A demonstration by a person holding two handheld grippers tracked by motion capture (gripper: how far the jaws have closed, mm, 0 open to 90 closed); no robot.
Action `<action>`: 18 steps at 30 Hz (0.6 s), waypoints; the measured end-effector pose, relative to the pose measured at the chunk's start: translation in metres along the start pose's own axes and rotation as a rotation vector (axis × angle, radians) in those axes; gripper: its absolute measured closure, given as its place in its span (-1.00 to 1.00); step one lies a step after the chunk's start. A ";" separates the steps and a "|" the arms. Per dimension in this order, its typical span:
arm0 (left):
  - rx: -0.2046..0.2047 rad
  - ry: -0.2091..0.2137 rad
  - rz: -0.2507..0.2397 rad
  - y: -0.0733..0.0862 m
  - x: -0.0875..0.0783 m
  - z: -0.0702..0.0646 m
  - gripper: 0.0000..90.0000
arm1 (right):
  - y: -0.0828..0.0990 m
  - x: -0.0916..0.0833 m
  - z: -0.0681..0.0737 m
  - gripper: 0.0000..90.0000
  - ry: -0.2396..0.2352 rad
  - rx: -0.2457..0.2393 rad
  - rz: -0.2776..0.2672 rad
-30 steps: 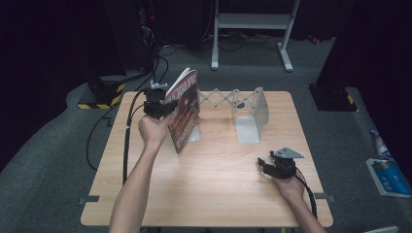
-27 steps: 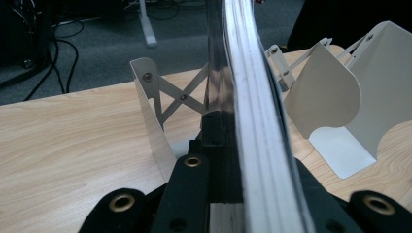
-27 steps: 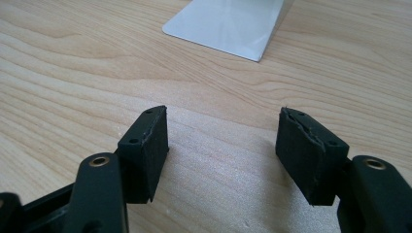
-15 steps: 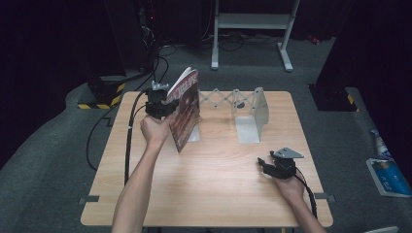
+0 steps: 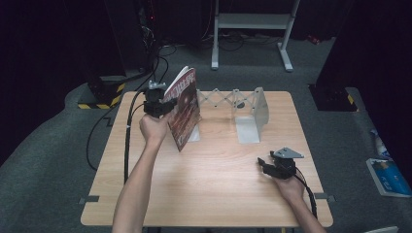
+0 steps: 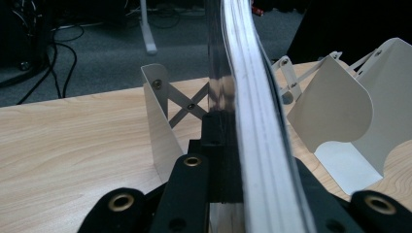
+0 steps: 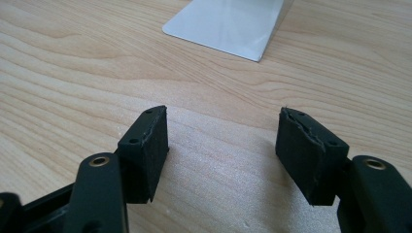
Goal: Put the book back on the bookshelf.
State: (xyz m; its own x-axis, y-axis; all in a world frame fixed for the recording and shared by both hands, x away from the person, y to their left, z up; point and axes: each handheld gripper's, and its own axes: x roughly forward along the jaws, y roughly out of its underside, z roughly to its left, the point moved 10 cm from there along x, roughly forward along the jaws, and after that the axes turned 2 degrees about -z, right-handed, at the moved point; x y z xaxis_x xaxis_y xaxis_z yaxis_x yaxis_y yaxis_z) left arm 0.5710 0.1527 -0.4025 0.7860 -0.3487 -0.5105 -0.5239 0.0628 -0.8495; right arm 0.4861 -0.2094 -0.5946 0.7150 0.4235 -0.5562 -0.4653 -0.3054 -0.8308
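A thin book with a dark red cover [image 5: 184, 109] stands tilted over the back left of the wooden table [image 5: 214, 184], its lower corner near the tabletop. My left gripper [image 5: 163, 104] is shut on its spine side. In the left gripper view the book's white page edges [image 6: 257, 121] run up between the jaws of the left gripper [image 6: 228, 160]. An extendable white metal book rack [image 5: 252, 114] stands just behind the book; its left plate [image 6: 158, 111] and right plate [image 6: 340, 111] flank the book. My right gripper [image 5: 265, 165] rests open on the table at the front right, and in its own view the right gripper [image 7: 223, 145] holds nothing.
The rack's flat base plate [image 7: 228, 24] lies ahead of the right gripper. Cables [image 5: 128, 136] trail off the table's left edge. On the floor are a white stand [image 5: 252, 29] behind the table and a blue-and-white packet [image 5: 388, 177] at the right.
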 end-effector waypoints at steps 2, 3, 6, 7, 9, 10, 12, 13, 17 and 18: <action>0.001 0.000 -0.003 0.000 0.000 0.002 0.85 | 0.000 0.000 0.000 -0.19 0.000 0.000 0.000; 0.000 0.003 -0.006 0.000 0.000 0.002 0.85 | 0.000 0.000 0.000 -0.19 0.000 0.000 0.000; 0.002 0.007 -0.014 0.000 0.001 0.003 0.85 | 0.000 0.000 0.000 -0.19 0.000 0.000 0.001; 0.004 0.007 -0.013 0.000 0.001 0.003 0.84 | 0.000 0.000 0.000 -0.19 0.000 0.000 0.001; 0.006 0.010 -0.011 0.001 0.000 0.005 0.84 | 0.000 0.000 0.000 -0.19 0.000 0.000 0.001; 0.002 0.010 -0.010 0.001 0.000 0.005 0.84 | 0.000 0.000 0.000 -0.19 0.000 0.000 0.001; -0.002 0.011 -0.011 0.002 0.000 0.008 0.83 | 0.000 0.000 0.000 -0.19 0.000 0.000 0.001; -0.008 0.011 -0.013 0.003 0.000 0.008 0.82 | 0.000 0.000 0.000 -0.19 0.000 0.000 0.001; -0.002 0.006 -0.004 0.006 -0.001 0.012 0.79 | 0.000 0.000 0.000 -0.19 0.000 0.001 0.001; 0.002 0.003 -0.003 0.006 -0.002 0.013 0.79 | 0.000 0.000 0.000 -0.19 0.000 0.001 0.002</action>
State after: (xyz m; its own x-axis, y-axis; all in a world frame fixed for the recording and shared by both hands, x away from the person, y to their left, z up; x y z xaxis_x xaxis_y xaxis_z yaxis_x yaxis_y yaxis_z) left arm 0.5708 0.1658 -0.4084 0.7864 -0.3521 -0.5076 -0.5210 0.0633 -0.8512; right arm 0.4858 -0.2094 -0.5947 0.7142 0.4232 -0.5575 -0.4670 -0.3051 -0.8299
